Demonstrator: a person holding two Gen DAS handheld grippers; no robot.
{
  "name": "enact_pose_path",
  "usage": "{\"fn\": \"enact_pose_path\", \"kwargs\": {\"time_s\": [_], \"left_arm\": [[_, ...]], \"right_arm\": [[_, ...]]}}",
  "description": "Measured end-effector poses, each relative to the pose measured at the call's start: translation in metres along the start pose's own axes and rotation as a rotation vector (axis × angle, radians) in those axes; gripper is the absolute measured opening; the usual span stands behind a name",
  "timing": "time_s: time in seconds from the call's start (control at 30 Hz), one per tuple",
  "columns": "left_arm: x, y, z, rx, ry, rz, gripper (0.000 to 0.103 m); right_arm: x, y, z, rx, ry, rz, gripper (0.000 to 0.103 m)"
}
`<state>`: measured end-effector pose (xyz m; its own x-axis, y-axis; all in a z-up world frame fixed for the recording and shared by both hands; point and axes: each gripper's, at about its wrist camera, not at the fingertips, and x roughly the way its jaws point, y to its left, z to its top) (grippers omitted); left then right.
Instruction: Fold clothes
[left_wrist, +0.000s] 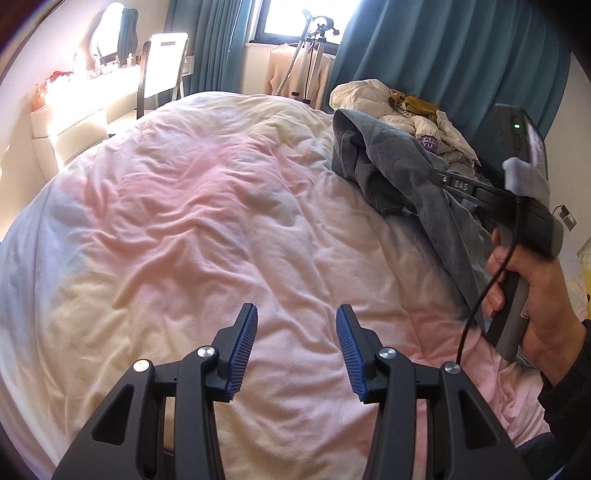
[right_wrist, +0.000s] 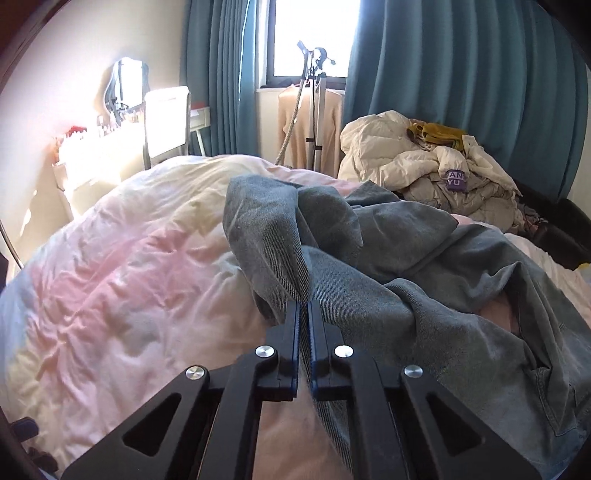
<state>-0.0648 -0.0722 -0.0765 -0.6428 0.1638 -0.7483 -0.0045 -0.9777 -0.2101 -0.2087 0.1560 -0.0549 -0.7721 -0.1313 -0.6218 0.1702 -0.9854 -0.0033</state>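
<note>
Holding a fold of the jeans (right_wrist: 369, 251) in my closed right tongs (right_wrist: 303, 314); the garment trails toward right of frame across the bed (left_wrist: 184, 206). Left tongs (left_wrist: 295, 317), half open and empty, lie well apart.

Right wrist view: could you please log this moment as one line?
stage: pickup | right gripper: shut on grey garment | left gripper: open, empty, above pink duvet | folding: not started
</note>
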Motion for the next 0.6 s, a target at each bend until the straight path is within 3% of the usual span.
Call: {"fn": "enact_pose_path", "kwargs": {"time_s": [0.17, 0.33, 0.47, 0.5, 0.6], "left_arm": [[-0.010, 0.005, -0.001, -0.016, -0.035, -0.007, 0.046], [-0.020, 0.005, -0.004, -0.025, -0.040, -0.027, 0.046], [-0.032, 0.004, -0.011, -0.038, -0.041, -0.099, 0.046], [-0.034, 0.006, -0.012, -0.053, -0.035, -0.130, 0.046], [-0.042, 0.007, -0.016, -0.076, -0.037, -0.203, 0.046]], "right_arm": [[-0.079, -0.007, -0.001, 0.063, -0.098, 0.086, 0.003], [-0.140, -0.018, -0.017, 0.158, -0.108, 0.186, 0.003], [-0.166, -0.020, -0.048, 0.161, -0.055, 0.222, 0.003], [-0.166, -0.019, -0.059, 0.167, -0.011, 0.227, 0.003], [-0.144, -0.011, -0.097, 0.159, 0.230, 0.205, 0.002]]}}
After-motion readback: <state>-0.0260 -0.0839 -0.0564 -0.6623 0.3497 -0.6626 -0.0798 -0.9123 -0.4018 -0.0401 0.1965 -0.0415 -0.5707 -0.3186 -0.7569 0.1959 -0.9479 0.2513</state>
